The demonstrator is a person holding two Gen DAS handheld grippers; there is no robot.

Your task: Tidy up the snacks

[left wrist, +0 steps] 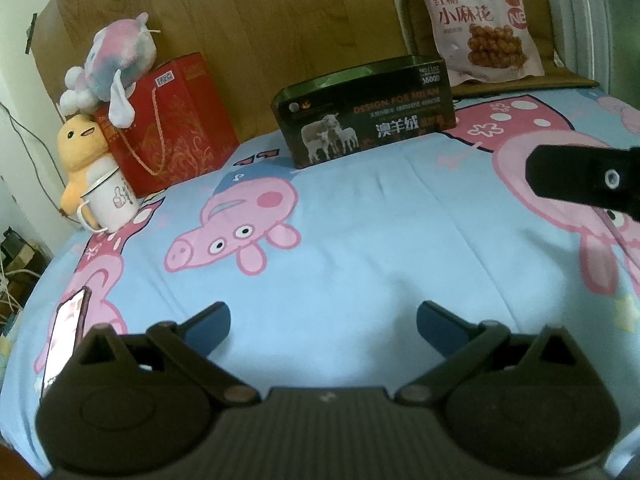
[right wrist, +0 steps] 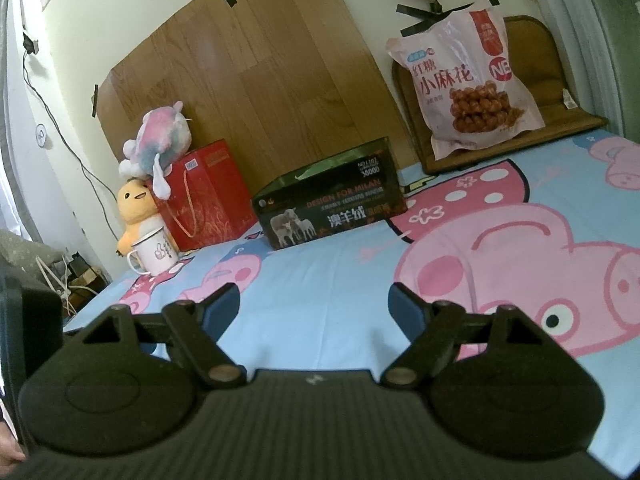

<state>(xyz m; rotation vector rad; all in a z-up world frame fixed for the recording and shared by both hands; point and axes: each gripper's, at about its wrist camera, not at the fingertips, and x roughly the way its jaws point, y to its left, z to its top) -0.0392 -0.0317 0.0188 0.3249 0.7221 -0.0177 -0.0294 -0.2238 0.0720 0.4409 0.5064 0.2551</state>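
Note:
A pink snack bag [left wrist: 476, 20] with fried twists printed on it leans upright against a brown cushion at the far right; it also shows in the right wrist view [right wrist: 468, 80]. An open dark green box [left wrist: 366, 110] with sheep on its front stands on the bed in front of the headboard, and in the right wrist view [right wrist: 330, 208]. My left gripper [left wrist: 323, 322] is open and empty, low over the blue cartoon-pig sheet. My right gripper [right wrist: 314, 306] is open and empty, also over the sheet, well short of the box and bag.
A red gift bag [left wrist: 172, 124] stands left of the box with a pink plush toy [left wrist: 116, 64] on top. A yellow plush [left wrist: 80, 148] and a white mug [left wrist: 110, 200] sit at the bed's left edge. A phone [left wrist: 66, 332] lies near left.

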